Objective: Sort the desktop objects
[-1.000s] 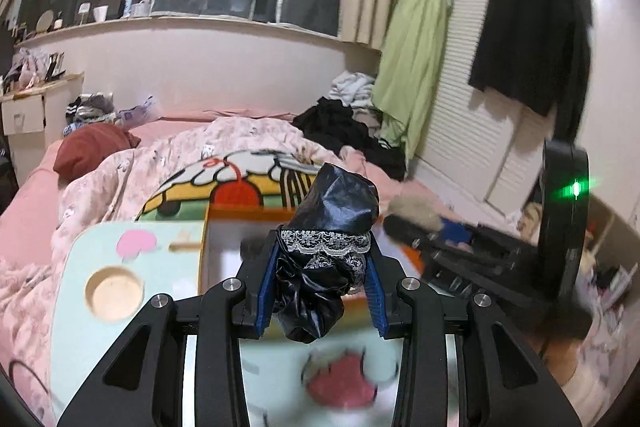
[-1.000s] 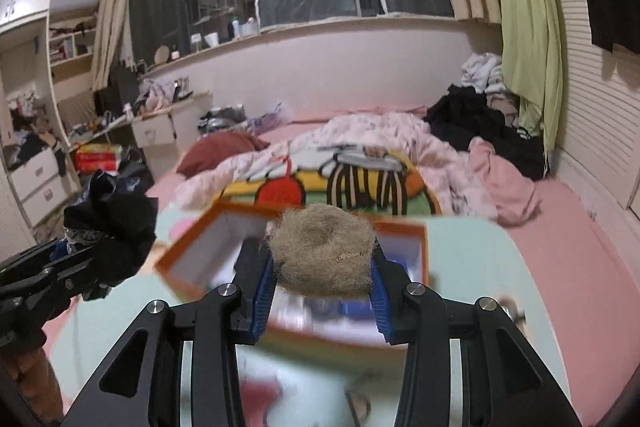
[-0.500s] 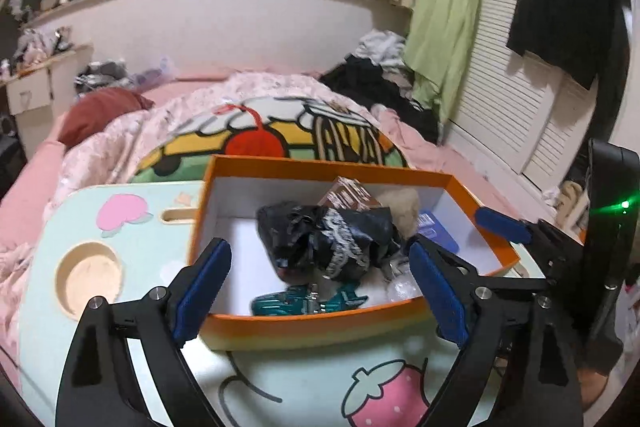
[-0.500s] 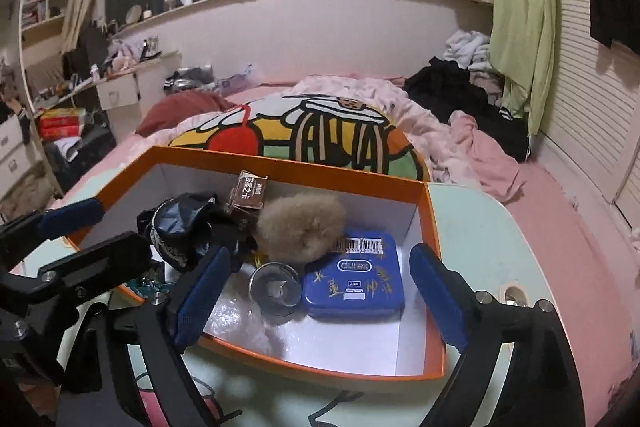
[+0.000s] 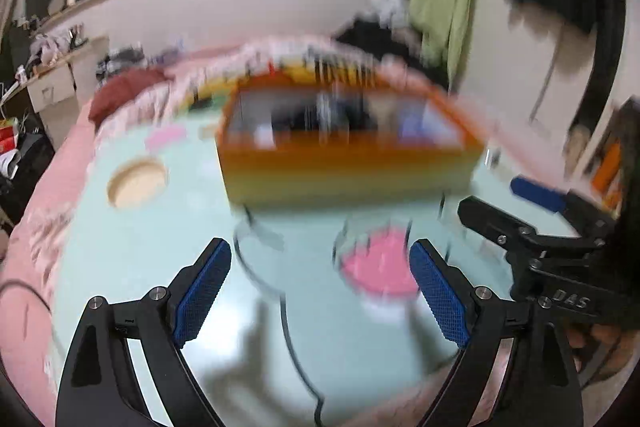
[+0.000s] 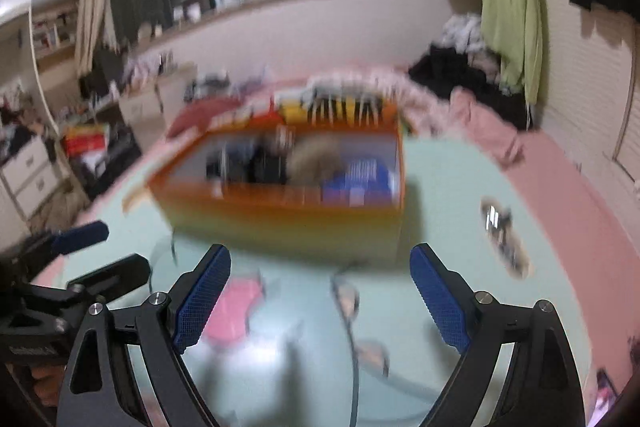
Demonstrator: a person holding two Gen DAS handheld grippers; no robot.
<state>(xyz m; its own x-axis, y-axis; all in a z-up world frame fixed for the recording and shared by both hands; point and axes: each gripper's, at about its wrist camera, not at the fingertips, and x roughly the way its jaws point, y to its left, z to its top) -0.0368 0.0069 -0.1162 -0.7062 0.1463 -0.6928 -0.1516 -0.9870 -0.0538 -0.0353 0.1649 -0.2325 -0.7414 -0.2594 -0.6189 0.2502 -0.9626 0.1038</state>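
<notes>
Mint table, blurred orange box beyond

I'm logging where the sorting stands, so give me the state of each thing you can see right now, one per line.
left gripper: open, nothing between the pads.
right gripper: open, nothing between the pads.
orange box: uncovered, on the table, things inside.
fluffy tan item: lying in the box.
blue tin: lying in the box, right side.
table: bare around the box.
</notes>
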